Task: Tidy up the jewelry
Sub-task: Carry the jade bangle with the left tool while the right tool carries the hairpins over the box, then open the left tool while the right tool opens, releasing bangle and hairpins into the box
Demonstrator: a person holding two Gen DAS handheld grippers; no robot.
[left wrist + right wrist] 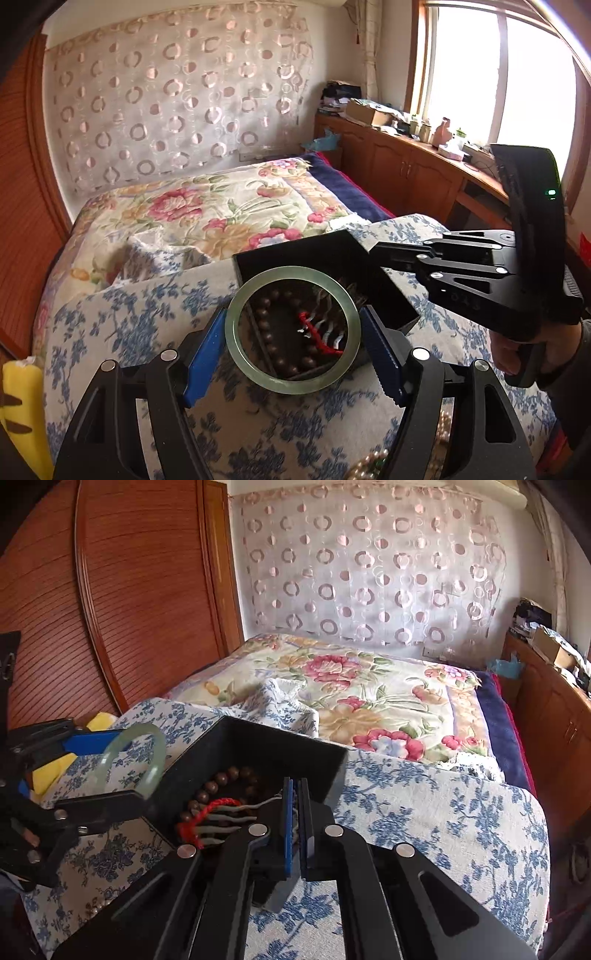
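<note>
On the left, the left gripper [293,347] holds a pale green jade bangle [236,314] across its width — the blue pads [205,354] stand well apart and press on opposite sides of the ring, which hangs just in front of and a little above the near edge of the black jewelry box [325,247]. Through the ring one sees what lies in the box: a brown bead bracelet [266,325], a red cord [314,330] and some grey strands I cannot identify. The box sits on a blue-flowered cloth [129,314] spread over the bed.

To the right, the right gripper [295,827] has its fingers nearly together at the box's near rim. Something thin and pale shows between the pads — too small to name, and I cannot tell whether it is truly gripped. A pearl strand [369,463] lies on the cloth close by, not yet stowed.

The step in hand looks like putting the bangle into the box. The next move likely calls for carrying the ring over the rim, lowering it onto the beads, then easing the fingers apart. The right gripper crowds the opening, so a clash is the risk.
</note>
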